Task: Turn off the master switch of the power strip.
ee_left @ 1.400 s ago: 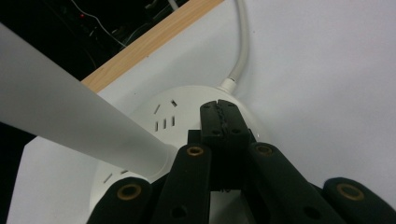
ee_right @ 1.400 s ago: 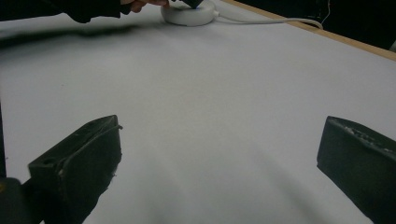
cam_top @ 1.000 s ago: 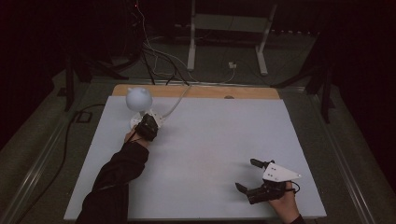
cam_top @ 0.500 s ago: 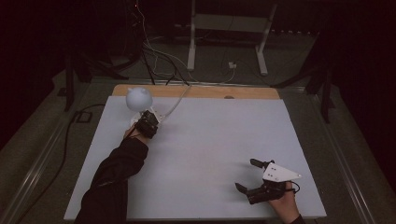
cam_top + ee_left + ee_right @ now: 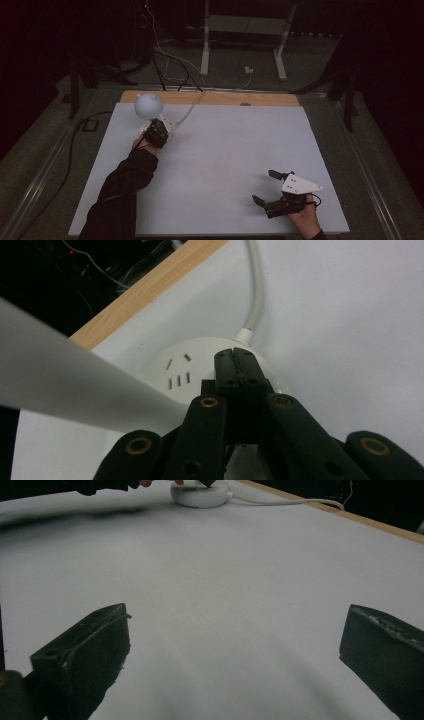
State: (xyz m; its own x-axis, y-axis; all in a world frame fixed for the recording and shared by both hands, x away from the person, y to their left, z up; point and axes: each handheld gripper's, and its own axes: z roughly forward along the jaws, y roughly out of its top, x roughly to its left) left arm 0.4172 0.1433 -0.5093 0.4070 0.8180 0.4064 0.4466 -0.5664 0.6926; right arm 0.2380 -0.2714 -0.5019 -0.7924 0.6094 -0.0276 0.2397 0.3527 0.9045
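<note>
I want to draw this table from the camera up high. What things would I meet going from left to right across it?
Round white globe → left gripper, black, shut, on the round white power socket hub → bare white table top → right gripper, black, open, with a grey three-cornered plate on top.

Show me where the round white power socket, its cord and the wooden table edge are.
Round white power socket [image 5: 175,372], left gripper view, on its top face beside the slots.
Cord [image 5: 258,285], left gripper view, midway along the white cable.
Wooden table edge [image 5: 260,99], high view, on the far wooden strip.
</note>
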